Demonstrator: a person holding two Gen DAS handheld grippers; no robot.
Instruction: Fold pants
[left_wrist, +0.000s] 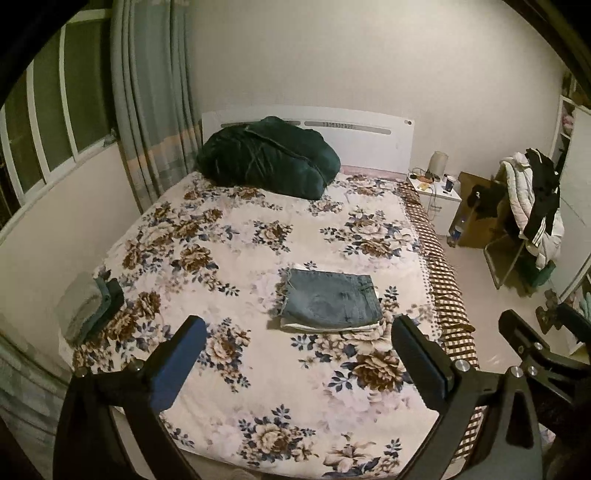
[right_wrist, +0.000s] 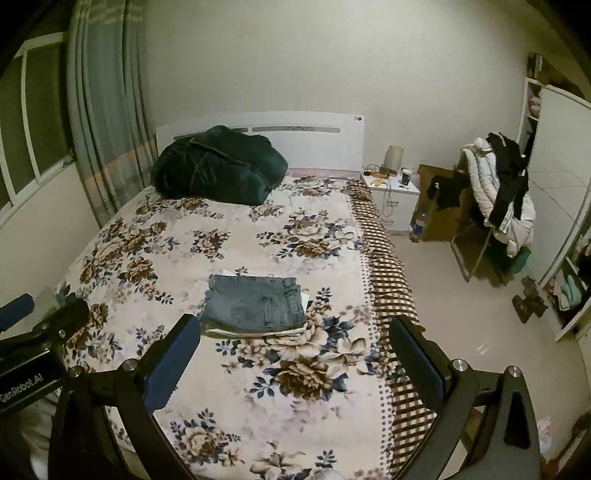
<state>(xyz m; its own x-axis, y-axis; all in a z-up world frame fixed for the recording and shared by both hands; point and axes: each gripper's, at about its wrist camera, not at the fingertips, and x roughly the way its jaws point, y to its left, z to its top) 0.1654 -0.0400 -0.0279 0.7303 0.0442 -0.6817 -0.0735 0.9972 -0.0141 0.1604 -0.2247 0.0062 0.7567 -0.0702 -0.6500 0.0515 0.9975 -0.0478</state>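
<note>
Folded jeans (left_wrist: 330, 302) sit flat at frame center on the floral bed cover (left_wrist: 229, 266), stacked on a white folded piece that shows at the lower edge. In the right wrist view the jeans (right_wrist: 255, 304) lie just above and between the gripper fingers, nothing touching them.

Left gripper (left_wrist: 295, 365) at the bottom of the frame, fingers wide apart, empty, raised over the near end of the bed. Right gripper (right_wrist: 293, 363) same: wide apart, empty. The right gripper's body shows at the lower right edge of the left view, the left gripper's at the lower left of the right view.

Around: dark green bundled duvet (left_wrist: 267, 157) at upper center against the white headboard (left_wrist: 369, 144). Small pile of grey and green folded clothes (left_wrist: 88, 308) at the left bed edge. Checkered sheet (left_wrist: 439, 273) hangs along the right side of the bed. Nightstand (left_wrist: 437, 195) with a lamp and clutter at right, cardboard box (left_wrist: 476, 214) beside it, chair (left_wrist: 532, 214) draped with jackets further right. Curtain (left_wrist: 155, 103) and window at upper left.
</note>
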